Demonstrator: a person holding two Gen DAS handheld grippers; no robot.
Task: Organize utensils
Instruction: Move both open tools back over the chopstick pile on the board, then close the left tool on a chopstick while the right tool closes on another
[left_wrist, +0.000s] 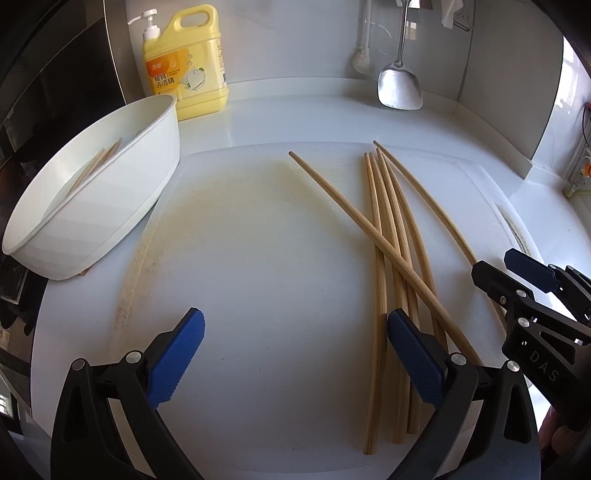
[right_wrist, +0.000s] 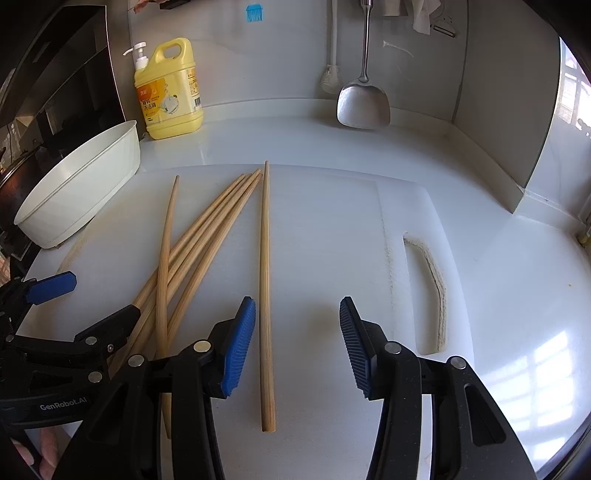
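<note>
Several wooden chopsticks (left_wrist: 391, 258) lie crossed in a loose pile on a white cutting board (left_wrist: 240, 240). One single chopstick (right_wrist: 265, 295) lies apart to the right of the pile (right_wrist: 192, 251). My right gripper (right_wrist: 297, 347) is open over it, and the stick runs just inside the left blue pad (right_wrist: 238, 347), not pinched. My left gripper (left_wrist: 295, 354) is open and empty, its right pad (left_wrist: 413, 358) over the near ends of the pile. A white oval tub (left_wrist: 92, 206) at the left holds a few chopsticks (left_wrist: 98, 164). Each gripper shows in the other's view: right (left_wrist: 513, 280), left (right_wrist: 85, 302).
A yellow dish soap bottle (right_wrist: 168, 92) stands at the back left by the tub (right_wrist: 81, 192). A steel spatula (right_wrist: 364, 105) and a white brush (right_wrist: 330, 79) hang on the back wall. The board has a handle slot (right_wrist: 430, 291) on its right. A dark stove surface (left_wrist: 44, 92) borders the left.
</note>
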